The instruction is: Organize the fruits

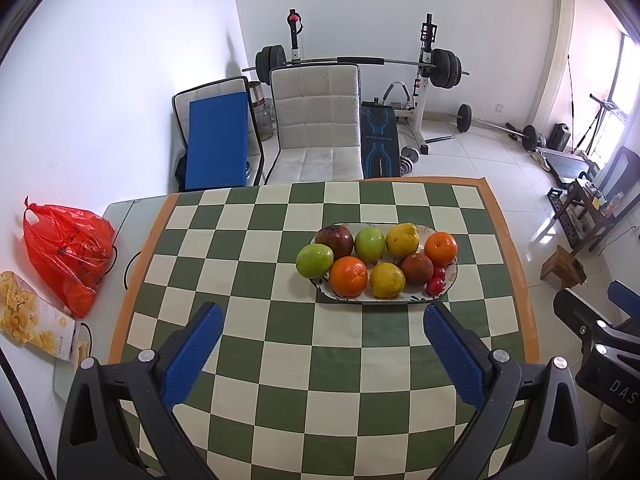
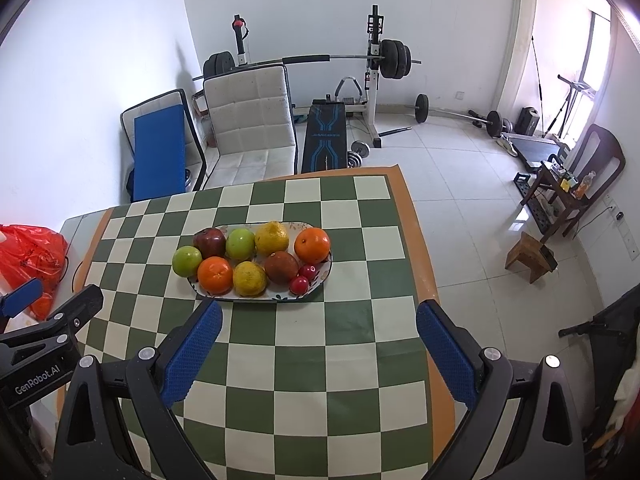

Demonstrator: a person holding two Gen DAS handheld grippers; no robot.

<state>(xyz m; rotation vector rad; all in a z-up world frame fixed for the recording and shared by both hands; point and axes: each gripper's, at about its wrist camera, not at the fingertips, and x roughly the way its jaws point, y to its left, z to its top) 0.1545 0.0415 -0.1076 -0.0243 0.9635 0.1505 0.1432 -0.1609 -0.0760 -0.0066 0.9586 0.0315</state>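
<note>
Left wrist view: the left hand-held gripper [image 1: 322, 316] hangs with its jaws spread wide and empty above the checked table [image 1: 256, 360], just short of the oval plate [image 1: 452, 276]. The plate carries the fruit: two green apples, a dark red apple [image 1: 335, 240], two oranges, two lemons, a brownish fruit that may be a passion fruit, and small red tomatoes [image 1: 435, 285]. The right hand-held gripper [image 2: 319, 314] is likewise spread and holds nothing, near the plate's front edge. A red bag [image 1: 68, 256] lies at the table's left.

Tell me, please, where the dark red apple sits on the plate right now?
In both wrist views the dark red apple lies in the plate's back row near its left end, between two green apples.
</note>
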